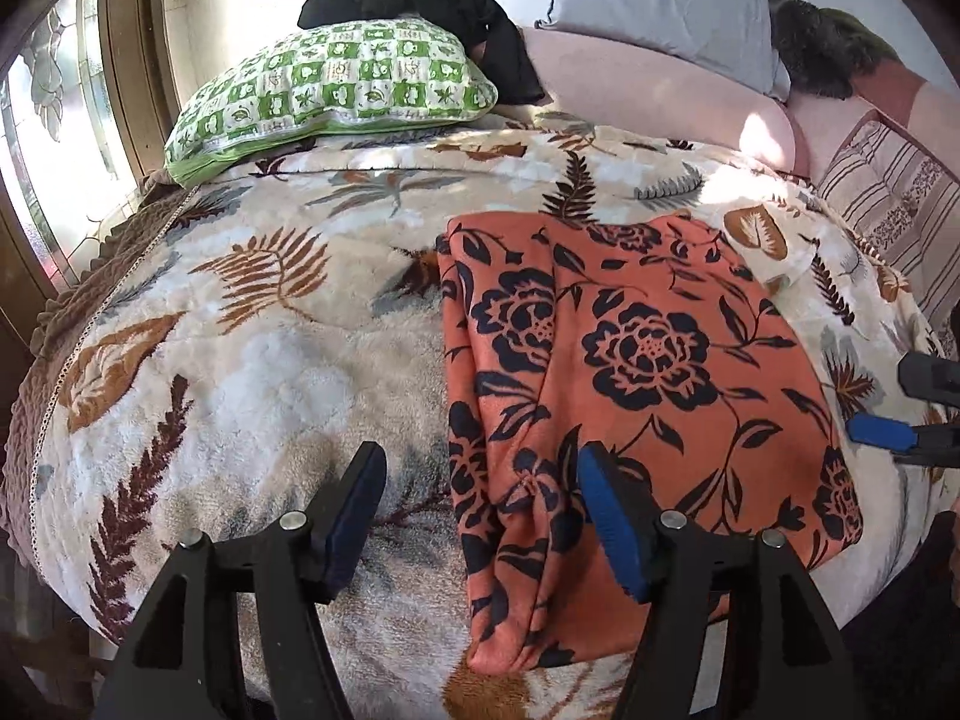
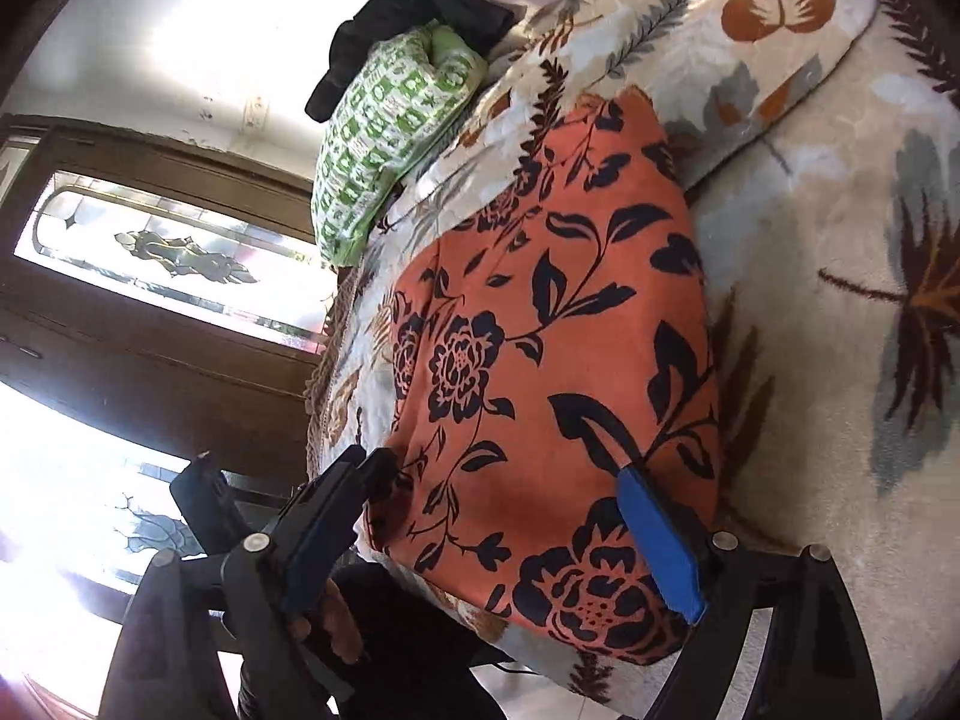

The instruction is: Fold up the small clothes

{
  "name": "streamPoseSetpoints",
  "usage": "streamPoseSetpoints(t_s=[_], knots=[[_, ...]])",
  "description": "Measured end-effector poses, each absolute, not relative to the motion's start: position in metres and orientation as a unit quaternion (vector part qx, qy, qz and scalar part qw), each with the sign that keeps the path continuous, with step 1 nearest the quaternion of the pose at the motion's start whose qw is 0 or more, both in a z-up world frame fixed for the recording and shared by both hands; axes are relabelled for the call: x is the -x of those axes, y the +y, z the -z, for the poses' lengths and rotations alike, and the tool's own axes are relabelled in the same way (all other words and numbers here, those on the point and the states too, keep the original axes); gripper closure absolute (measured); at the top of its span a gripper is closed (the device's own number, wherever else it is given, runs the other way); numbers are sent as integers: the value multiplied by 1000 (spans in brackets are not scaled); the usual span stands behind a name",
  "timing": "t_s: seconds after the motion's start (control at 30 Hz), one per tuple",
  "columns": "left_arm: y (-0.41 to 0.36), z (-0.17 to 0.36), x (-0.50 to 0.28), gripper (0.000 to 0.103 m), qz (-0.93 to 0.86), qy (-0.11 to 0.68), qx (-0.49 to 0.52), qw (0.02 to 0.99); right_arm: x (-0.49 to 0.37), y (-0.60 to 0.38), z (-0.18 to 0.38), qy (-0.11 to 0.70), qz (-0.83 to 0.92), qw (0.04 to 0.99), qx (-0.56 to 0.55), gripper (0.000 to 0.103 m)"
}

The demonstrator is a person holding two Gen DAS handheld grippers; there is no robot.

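Observation:
An orange garment with a dark flower print lies folded and flat on the leaf-patterned blanket of a bed. My left gripper hovers open over the garment's near left edge, one finger above the blanket and the other above the cloth. Nothing is pinched between its pads. My right gripper stands open over the garment at its near end, with the cloth below the jaws and not gripped. Its blue-padded fingertips also show at the right edge of the left wrist view.
A green checked pillow with a black garment on it lies at the head of the bed, beside a pink bolster, a grey pillow and a striped cushion. A stained-glass window in a wooden frame stands left of the bed.

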State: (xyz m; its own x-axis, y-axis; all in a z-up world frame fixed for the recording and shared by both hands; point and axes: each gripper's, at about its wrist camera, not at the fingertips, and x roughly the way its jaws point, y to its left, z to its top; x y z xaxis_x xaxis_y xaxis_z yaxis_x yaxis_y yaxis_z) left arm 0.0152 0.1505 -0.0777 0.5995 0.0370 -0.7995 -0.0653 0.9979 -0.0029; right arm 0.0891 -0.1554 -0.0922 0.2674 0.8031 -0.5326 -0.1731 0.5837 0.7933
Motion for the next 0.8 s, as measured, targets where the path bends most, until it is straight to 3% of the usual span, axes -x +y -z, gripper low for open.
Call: streamPoseSetpoints(t_s=[0.13, 0.23, 0.43, 0.53, 0.6, 0.73, 0.8], knots=[[158, 106, -21, 33, -37, 482, 44, 874, -80, -175, 116, 527, -302, 721, -333, 14], [153, 101, -21, 34, -41, 480, 26, 876, -69, -161, 140, 582, -294, 705, -277, 14], [149, 70, -10, 35, -17, 435, 42, 899, -67, -171, 118, 539, -305, 729, -293, 14], [145, 102, -25, 34, -40, 493, 0, 869, -90, -186, 115, 520, -293, 731, -330, 14], [155, 109, -26, 33, -36, 495, 45, 867, -110, -192, 121, 509, -294, 721, -366, 14], [148, 107, -26, 33, -36, 493, 9, 869, -155, -187, 143, 515, -285, 693, -417, 14], [153, 108, -27, 32, -34, 496, 25, 867, -169, -170, 148, 533, -302, 689, -387, 21]])
